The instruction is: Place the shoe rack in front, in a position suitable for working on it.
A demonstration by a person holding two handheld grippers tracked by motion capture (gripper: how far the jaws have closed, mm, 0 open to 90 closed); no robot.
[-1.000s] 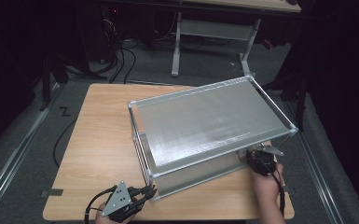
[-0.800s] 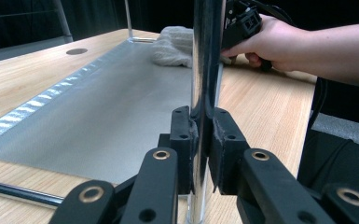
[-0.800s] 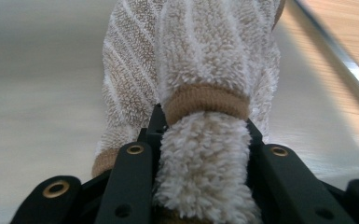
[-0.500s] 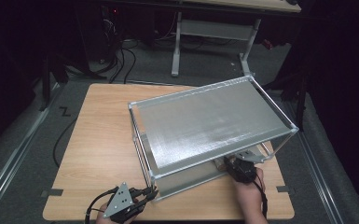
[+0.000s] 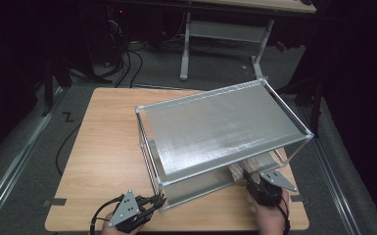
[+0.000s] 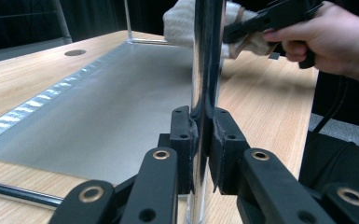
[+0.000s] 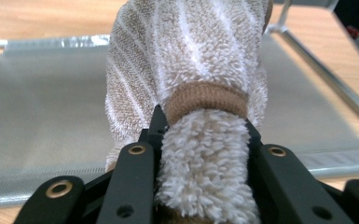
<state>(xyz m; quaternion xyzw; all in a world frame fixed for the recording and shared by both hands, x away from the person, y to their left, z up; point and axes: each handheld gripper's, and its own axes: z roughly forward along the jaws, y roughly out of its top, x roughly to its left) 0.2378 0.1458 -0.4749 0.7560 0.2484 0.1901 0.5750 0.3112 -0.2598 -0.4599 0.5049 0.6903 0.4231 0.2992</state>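
Striped beige terry towel [image 7: 191,70], pinched in the right gripper [image 5: 266,190], hangs over the lower shelf of the silver two-tier metal rack [image 5: 215,129], seemingly for wiping; the left gripper [image 5: 144,210] clamps the rack's near-left corner post [image 6: 206,65], steadying it.

Open gap between shelf [image 5: 220,129] tiers, seemingly.
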